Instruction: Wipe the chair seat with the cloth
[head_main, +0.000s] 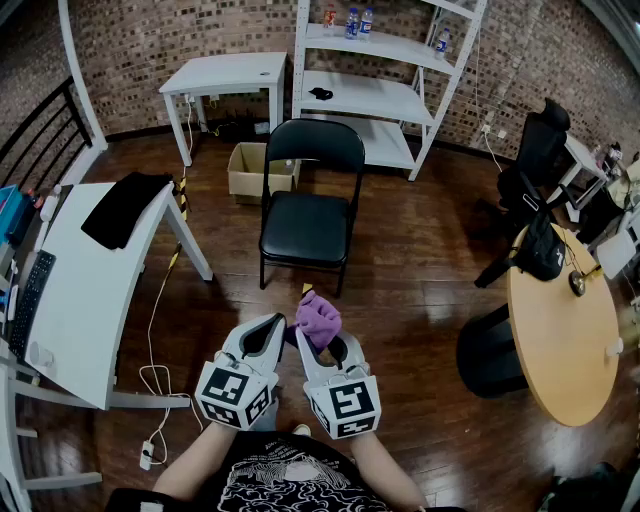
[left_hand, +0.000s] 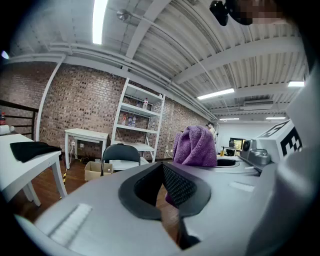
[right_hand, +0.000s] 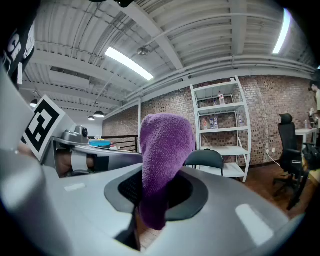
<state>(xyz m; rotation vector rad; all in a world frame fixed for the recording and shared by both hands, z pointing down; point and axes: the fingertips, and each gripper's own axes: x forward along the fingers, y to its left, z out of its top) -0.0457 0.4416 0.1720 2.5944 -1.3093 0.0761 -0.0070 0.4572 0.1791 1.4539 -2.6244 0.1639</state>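
Black and padded, the chair seat (head_main: 305, 228) is left bare and turned towards the person, so it can be reached from the front. It is well ahead of both grippers. The left gripper (head_main: 268, 340) is carried alongside with its jaws drawn together on nothing, apparently spare. The right gripper (head_main: 322, 345) is clamped on the lower end of the purple cloth (head_main: 318, 318). The loose bulk is left standing above the jaws, probably to serve as the wiping pad.

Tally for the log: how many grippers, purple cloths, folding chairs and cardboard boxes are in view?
Grippers: 2 (left gripper, right gripper)
Purple cloth: 1
Folding chair: 1
Cardboard box: 1
Total: 5
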